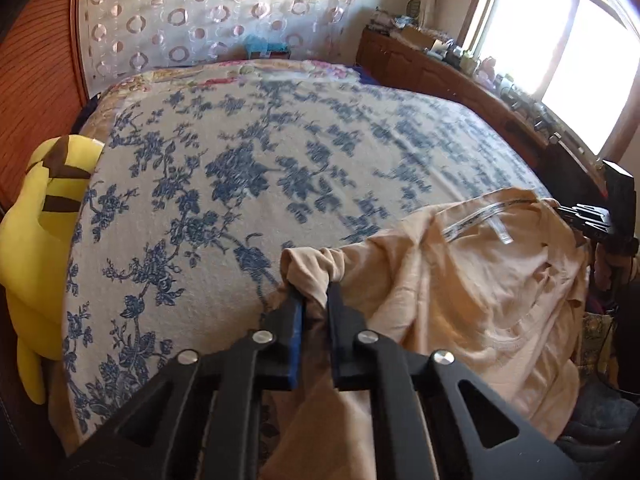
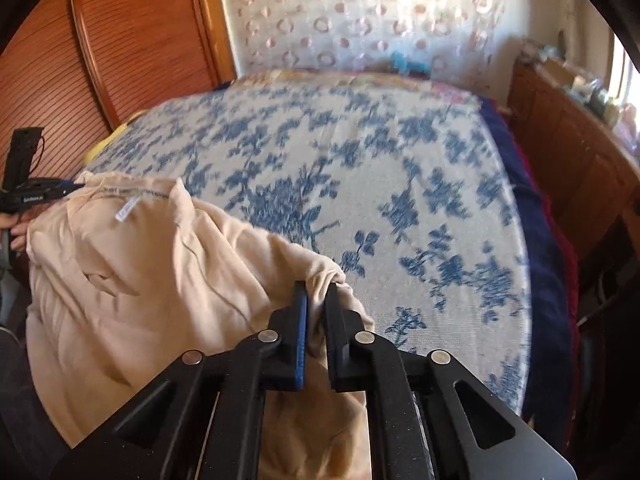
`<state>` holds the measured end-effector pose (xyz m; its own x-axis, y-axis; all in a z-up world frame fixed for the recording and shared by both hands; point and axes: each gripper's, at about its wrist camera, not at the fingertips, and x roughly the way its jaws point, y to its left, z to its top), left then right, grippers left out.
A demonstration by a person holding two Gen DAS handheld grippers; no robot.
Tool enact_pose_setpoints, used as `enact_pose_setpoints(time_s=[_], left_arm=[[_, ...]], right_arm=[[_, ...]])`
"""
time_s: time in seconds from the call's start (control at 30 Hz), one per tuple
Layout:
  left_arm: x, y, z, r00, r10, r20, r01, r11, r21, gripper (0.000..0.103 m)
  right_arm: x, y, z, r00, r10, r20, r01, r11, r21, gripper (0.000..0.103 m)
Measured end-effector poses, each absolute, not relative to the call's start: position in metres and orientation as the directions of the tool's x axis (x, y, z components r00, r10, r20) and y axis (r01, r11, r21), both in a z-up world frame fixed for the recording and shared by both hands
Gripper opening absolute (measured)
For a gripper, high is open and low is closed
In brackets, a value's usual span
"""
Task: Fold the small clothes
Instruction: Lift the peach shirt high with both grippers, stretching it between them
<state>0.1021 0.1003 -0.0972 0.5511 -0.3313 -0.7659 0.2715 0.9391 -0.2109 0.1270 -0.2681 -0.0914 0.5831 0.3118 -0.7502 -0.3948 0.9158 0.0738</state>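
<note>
left wrist view: left gripper [image 1: 316,292] is clamping a bunched corner of the beige garment [image 1: 460,288], jaws nearly together w/ cloth pinched between the blue-lined pads. the garment is lying crumpled at the near edge of the bed [image 1: 280,152], on the blue floral bedspread [image 1: 192,208], w/ its lower part hanging over the bed's front edge. a white neck label [image 1: 500,232] is showing on the upper, inside-out portion. right gripper [image 1: 576,212] is visible at the far right, at the garment's other corner.

right wrist view: right gripper [image 2: 318,288] is likewise pinching a gathered corner of the garment [image 2: 140,272], jaws almost closed on the cloth. the fabric is stretching leftward from this grip toward the left gripper [image 2: 74,188], which is gripping the opposite corner; part of a hand [image 2: 16,232] is showing behind it. both grippers are angling downward.

surroundings: a yellow plush toy [image 1: 44,216] is sitting beside the bed's left edge; a wooden panel [image 2: 132,52] is standing behind it; a window [image 1: 560,52] is lighting the cluttered wooden cabinet [image 1: 432,68] along the right side; a circle-patterned curtain [image 1: 208,16] is hanging beyond the bed's far end.
</note>
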Motion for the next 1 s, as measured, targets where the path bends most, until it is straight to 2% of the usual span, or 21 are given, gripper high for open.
enact_pose_setpoints(time_s=[0.17, 0.33, 0.73, 1.0], left_arm=[[0.066, 0.095, -0.049, 0.634, -0.377, -0.675, 0.318, 0.923, -0.217, 0.004], [0.018, 0.089, 0.019, 0.746, -0.393, -0.537, 0.346, 0.919, -0.192, 0.004], [-0.037, 0.092, 0.154, 0.886, -0.4, -0.235, 0.386, 0.916, -0.104, 0.004], [-0.052, 0.124, 0.211, 0.924, -0.366, -0.114, 0.359, 0.93, -0.077, 0.004]], right_arm=[[0.092, -0.269, -0.048, 0.667, 0.334, -0.666, -0.396, 0.916, 0.063, 0.004], [0.055, -0.268, 0.007, 0.746, 0.328, -0.58, -0.399, 0.917, 0.005, 0.003], [-0.007, -0.271, 0.138, 0.873, 0.321, -0.367, -0.384, 0.917, -0.112, 0.003], [-0.038, -0.276, 0.218, 0.92, 0.328, -0.215, -0.366, 0.915, -0.17, 0.003]])
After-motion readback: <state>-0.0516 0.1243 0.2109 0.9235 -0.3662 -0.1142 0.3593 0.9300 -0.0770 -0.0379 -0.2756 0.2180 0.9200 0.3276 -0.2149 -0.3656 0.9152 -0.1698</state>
